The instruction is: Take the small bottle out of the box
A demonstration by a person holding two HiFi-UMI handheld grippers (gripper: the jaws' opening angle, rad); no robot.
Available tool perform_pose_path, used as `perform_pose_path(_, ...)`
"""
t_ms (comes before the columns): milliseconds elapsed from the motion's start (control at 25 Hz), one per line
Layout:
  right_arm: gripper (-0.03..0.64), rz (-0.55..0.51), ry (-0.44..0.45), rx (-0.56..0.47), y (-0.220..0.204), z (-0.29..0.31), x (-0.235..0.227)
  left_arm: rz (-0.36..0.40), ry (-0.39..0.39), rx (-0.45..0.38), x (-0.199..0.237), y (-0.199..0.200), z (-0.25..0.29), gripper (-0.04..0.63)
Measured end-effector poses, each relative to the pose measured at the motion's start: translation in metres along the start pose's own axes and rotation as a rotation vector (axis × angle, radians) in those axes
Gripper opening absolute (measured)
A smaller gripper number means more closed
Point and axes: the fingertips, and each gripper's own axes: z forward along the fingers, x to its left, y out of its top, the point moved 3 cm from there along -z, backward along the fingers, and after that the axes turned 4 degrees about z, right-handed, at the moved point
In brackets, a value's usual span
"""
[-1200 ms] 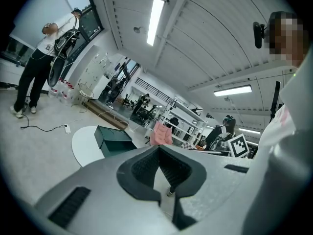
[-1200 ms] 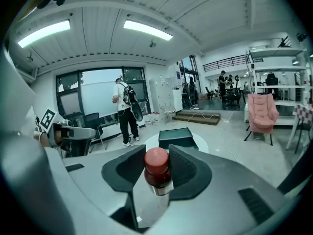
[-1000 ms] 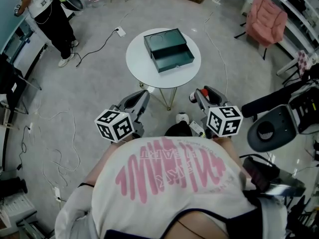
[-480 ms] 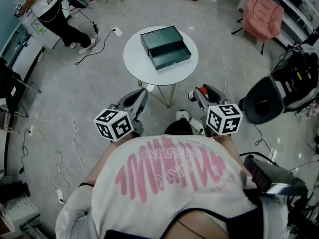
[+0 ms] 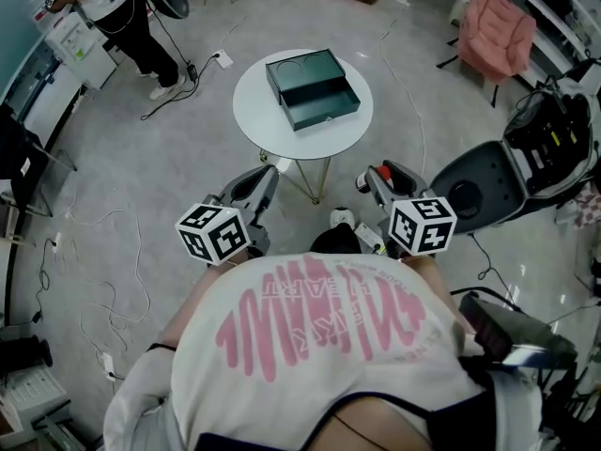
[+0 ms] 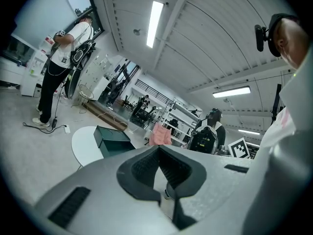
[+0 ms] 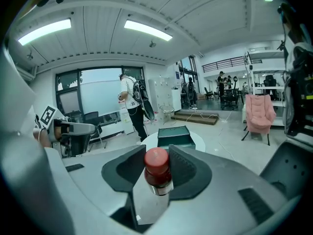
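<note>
Grey workshop floor, with round white table point(image 5: 263, 120) well ahead carrying green box point(image 5: 313, 89), open, no bottle visible inside. Right tool point(image 7: 157, 153) clamped on small bottle point(image 7: 157, 173), red cap standing up between the pads, held close to the body and well apart from the box. Left tool point(image 6: 159, 150) closed, tips together, nothing gripped. Removal judged essentially complete; remaining, at most, setting the bottle down somewhere.

Round white table point(image 5: 258, 113), pink armchair point(image 5: 498, 28)
</note>
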Motion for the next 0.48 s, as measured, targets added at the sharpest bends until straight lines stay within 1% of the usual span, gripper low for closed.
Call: perform_pose_path(480, 0.144, -0.01, 0.025, 0.022, 0.003, 0.011, -0.009, -0.016, 0.04, -0.011, 0.003, 0.002, 0.003, 0.006)
